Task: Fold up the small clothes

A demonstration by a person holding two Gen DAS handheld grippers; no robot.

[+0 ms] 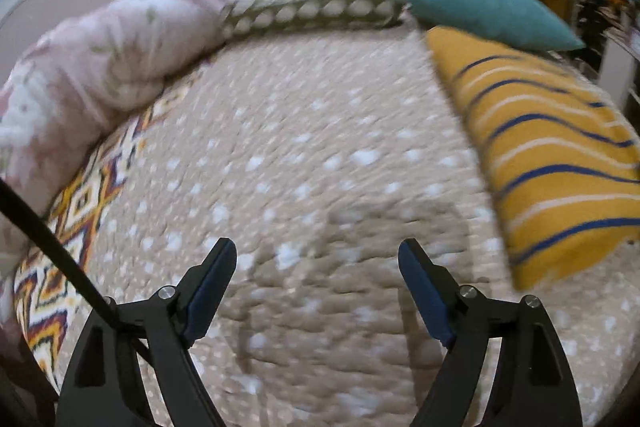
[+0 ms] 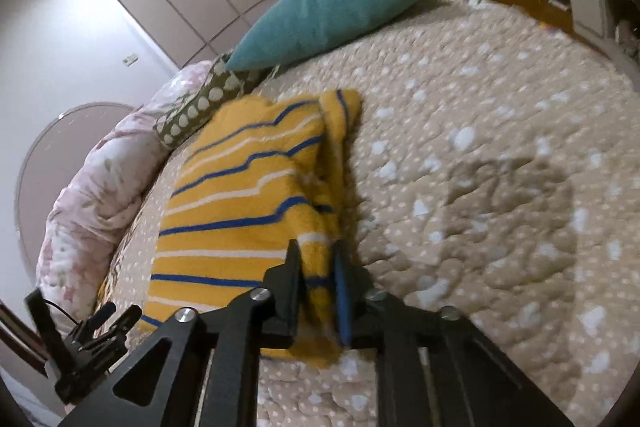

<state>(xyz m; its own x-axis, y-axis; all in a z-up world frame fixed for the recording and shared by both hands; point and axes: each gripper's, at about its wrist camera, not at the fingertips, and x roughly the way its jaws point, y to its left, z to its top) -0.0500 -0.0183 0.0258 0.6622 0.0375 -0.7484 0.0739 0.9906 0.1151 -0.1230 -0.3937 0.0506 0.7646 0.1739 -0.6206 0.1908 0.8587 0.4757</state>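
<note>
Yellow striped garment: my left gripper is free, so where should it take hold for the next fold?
Probably the near left corner of the yellow striped garment, coming in from its open left side. It lies folded flat on the bedspread, and that edge looks clear. The right gripper already straddles the near right corner, while the left gripper stands open over bare bedspread.

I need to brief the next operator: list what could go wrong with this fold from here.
1. The right gripper has only the near corner of the yellow striped garment between its fingers; a pull could slip the cloth out or drag the folded stack crooked.
2. The left gripper stands open over bare bedspread, holding nothing, so the garment's other side is unsupported and may sag.
3. The soft quilted bedspread may bunch under the garment.
</note>
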